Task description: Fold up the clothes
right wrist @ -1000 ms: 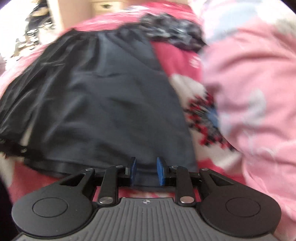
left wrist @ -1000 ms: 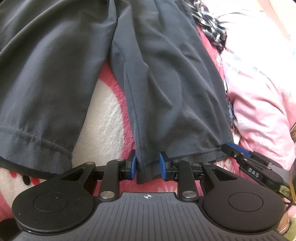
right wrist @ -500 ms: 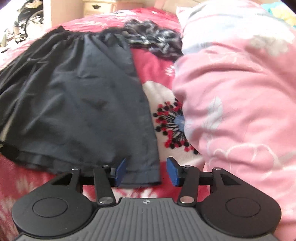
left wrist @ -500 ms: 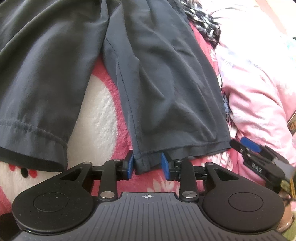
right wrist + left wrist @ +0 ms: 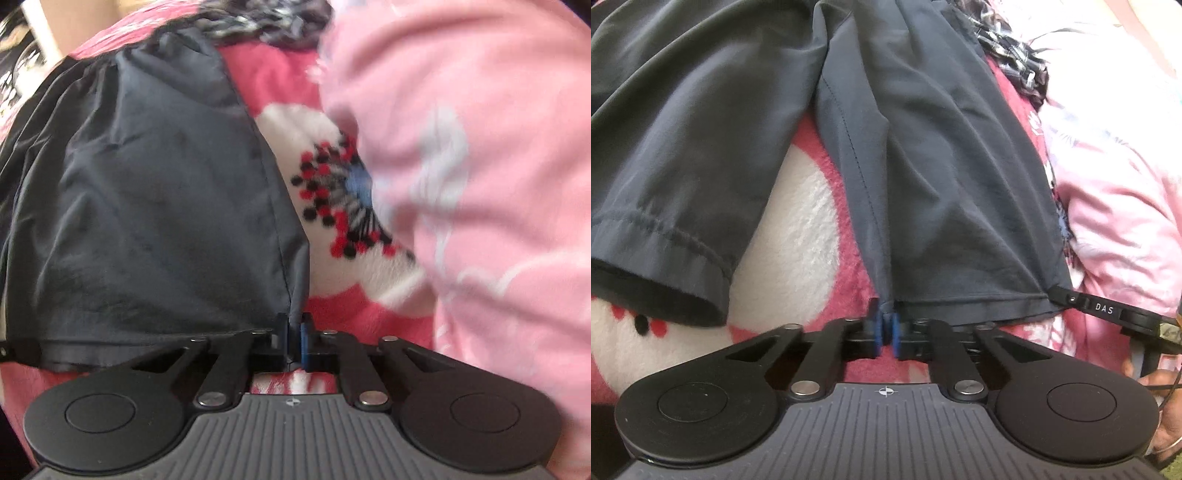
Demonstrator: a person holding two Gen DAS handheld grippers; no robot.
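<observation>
Dark grey shorts (image 5: 942,166) lie flat on a pink and white flowered blanket (image 5: 809,218). My left gripper (image 5: 885,326) is shut on the hem of the right leg at its inner corner. My right gripper (image 5: 294,334) is shut on the same leg's outer hem corner (image 5: 295,306); it also shows at the right in the left wrist view (image 5: 1060,293). The shorts fill the left of the right wrist view (image 5: 147,203). The other leg (image 5: 672,177) lies loose to the left.
A pink quilt (image 5: 480,166) is bunched up close on the right, also in the left wrist view (image 5: 1119,184). A black and white patterned garment (image 5: 1012,59) lies beyond the shorts. Wooden furniture stands at the far edge (image 5: 74,22).
Both grippers were open around the hem of the leg and have closed on it. The right gripper has shifted to the outer corner.
</observation>
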